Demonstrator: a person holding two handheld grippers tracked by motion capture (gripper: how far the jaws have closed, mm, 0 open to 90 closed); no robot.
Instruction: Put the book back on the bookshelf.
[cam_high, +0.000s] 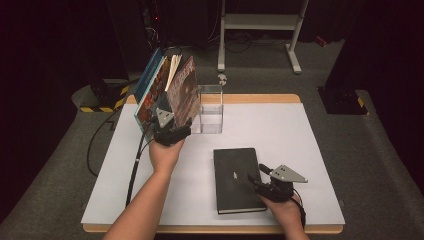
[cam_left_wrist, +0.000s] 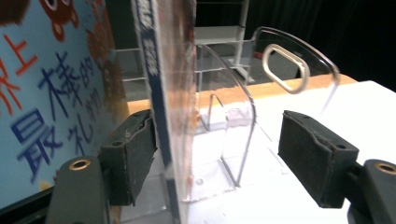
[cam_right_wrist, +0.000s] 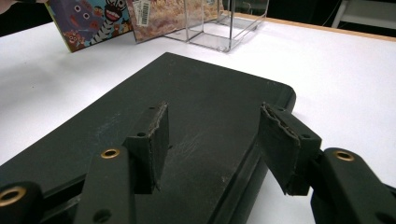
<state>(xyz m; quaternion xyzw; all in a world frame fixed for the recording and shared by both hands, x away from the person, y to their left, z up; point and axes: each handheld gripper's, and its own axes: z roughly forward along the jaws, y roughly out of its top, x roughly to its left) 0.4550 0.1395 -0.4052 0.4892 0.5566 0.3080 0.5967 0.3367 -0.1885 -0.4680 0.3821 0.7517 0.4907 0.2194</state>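
Several colourful picture books (cam_high: 165, 90) lean to the left against a clear acrylic book holder (cam_high: 211, 107) at the back of the white table (cam_high: 290, 130). My left gripper (cam_high: 172, 131) is at their lower edge. In the left gripper view it (cam_left_wrist: 219, 154) is open: a thin book's spine (cam_left_wrist: 161, 70) stands just beside the left pad, while the right pad is well clear of it. A black hardcover book (cam_high: 237, 177) lies flat near the front. My right gripper (cam_high: 256, 173) is at its right edge, open (cam_right_wrist: 217, 140), one jaw over the cover (cam_right_wrist: 187, 93), the other past the edge.
The clear holder has curved dividers (cam_left_wrist: 233, 116) and an end wall with an oval handle hole (cam_left_wrist: 285, 67). Black cables trail off the table's left side (cam_high: 135, 165). A white metal frame (cam_high: 260, 25) stands on the floor behind the table.
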